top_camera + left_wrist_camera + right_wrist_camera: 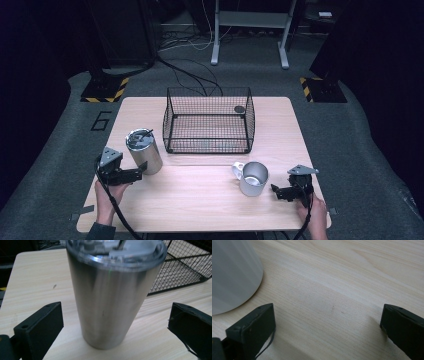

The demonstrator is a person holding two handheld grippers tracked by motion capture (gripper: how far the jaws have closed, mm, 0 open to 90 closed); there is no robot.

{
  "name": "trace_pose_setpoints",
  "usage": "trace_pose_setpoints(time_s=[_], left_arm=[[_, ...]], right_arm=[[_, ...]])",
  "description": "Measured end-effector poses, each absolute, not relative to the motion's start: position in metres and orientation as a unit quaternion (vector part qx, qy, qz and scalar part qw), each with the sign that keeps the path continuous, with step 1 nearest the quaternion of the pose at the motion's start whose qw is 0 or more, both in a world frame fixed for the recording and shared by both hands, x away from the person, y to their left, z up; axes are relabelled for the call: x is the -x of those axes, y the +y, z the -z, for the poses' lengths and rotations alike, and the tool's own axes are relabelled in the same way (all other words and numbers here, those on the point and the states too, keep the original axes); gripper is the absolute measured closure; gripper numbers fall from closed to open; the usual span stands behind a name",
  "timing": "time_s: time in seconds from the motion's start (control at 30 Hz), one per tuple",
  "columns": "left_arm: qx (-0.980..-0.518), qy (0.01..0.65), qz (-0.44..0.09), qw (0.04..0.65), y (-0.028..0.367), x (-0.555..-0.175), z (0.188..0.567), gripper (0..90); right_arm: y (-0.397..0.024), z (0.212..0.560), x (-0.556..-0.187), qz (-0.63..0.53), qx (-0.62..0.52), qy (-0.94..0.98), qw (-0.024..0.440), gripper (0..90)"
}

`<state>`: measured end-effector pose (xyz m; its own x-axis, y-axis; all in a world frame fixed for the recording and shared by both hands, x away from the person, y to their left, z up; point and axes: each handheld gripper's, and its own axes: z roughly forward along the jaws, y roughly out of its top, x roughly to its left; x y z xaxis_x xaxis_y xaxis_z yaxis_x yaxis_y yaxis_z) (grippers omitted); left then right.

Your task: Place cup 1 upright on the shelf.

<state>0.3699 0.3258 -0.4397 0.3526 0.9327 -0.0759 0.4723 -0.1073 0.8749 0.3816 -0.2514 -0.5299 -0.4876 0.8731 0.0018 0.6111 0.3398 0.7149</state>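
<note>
Steel tumbler (144, 150) standing upright with a clear lid on, just off the front left corner of the wire basket (209, 120), not touching it. Left gripper (136, 171) right up against the tumbler's near side, jaws spread wide with the tumbler between them but nothing clamped. Looks like the reach-in step, grab not made yet. Next move, by the look of it: push in a touch so the pads sit well along the body, squeeze, then lift straight up to get over the basket wall if that's where it's headed. Smooth, tapered metal, so probably better gripped mid-body than near the lid. Out from there: mug (252, 177) in front of the basket's right corner, handle toward the tumbler side, and the right gripper (276, 190) just beyond it on the far side from the tumbler, jaws wide apart too, holding nothing. Small dark round thing (239, 109) at the basket's back right corner, too tiny to identify. Left gripper view (115, 325) gives the lid detail and the gap on each side of the tumbler (110, 295); high view gives the whole layout on the table (200, 210). Right gripper view (327, 325) catches just the mug's (232, 275) rounded wall off beside one jaw, not between them.
</note>
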Motion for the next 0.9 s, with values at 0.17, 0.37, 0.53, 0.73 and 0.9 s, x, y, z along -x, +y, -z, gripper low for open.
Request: trace_pose_setpoints(time_s=[0.17,0.37,0.53,0.73,0.9], left_arm=[[-0.693,0.500,-0.269,0.444,0.323,-0.379,0.432,0.0],[-0.689,0.504,-0.272,0.445,0.323,-0.388,0.430,0.0],[-0.685,0.508,-0.269,0.448,0.322,-0.395,0.431,0.0],[-0.681,0.509,-0.270,0.451,0.317,-0.403,0.431,0.0],[-0.679,0.510,-0.272,0.453,0.313,-0.409,0.432,0.1]], right_arm=[[-0.251,0.530,-0.382,-0.335,-0.467,0.795,0.195,0.0],[-0.252,0.530,-0.382,-0.335,-0.465,0.795,0.197,0.0],[-0.252,0.530,-0.382,-0.334,-0.464,0.797,0.197,0.0],[-0.252,0.530,-0.382,-0.336,-0.463,0.796,0.198,0.0],[-0.252,0.530,-0.382,-0.334,-0.463,0.797,0.197,0.0]])
